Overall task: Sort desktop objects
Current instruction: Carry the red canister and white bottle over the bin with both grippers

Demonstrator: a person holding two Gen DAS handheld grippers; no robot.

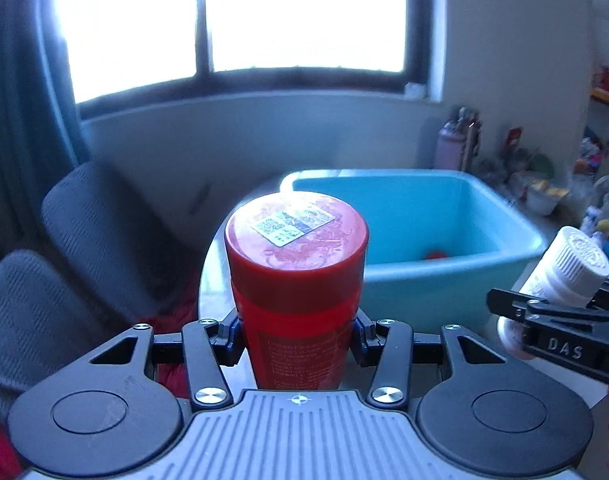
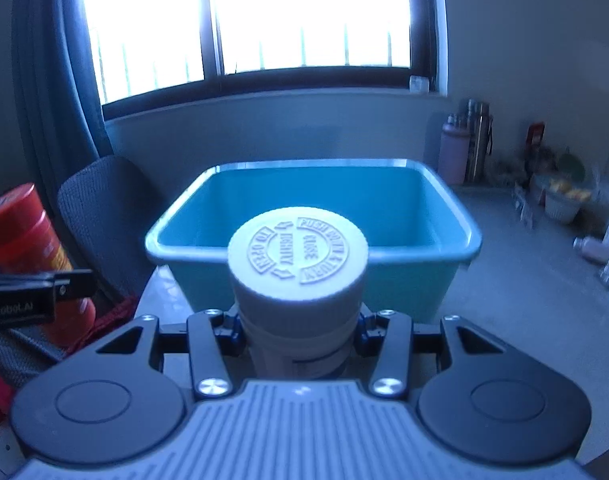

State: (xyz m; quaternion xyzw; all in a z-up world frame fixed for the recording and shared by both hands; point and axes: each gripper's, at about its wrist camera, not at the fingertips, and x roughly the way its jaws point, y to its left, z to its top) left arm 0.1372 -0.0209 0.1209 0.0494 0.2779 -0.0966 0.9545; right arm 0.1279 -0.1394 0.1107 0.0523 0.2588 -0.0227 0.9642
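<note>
Now | left gripper [image 1: 298, 338] clamps red canister [image 1: 296, 272] | right gripper [image 2: 298, 330] clamps white bottle [image 2: 298, 272] | teal bin [image 2: 444, 208] on seemingly grey table [image 2: 504, 232], window [image 2: 304, 16] behind

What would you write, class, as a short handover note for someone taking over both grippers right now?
Left gripper: jaws shut on the red canister, held upright.
Right gripper: jaws shut on the white bottle, cap facing the camera.
Teal bin sits just ahead of both, on the table.
Done: a red item lies in the bin.
Left: probably drop both into the bin.
</note>
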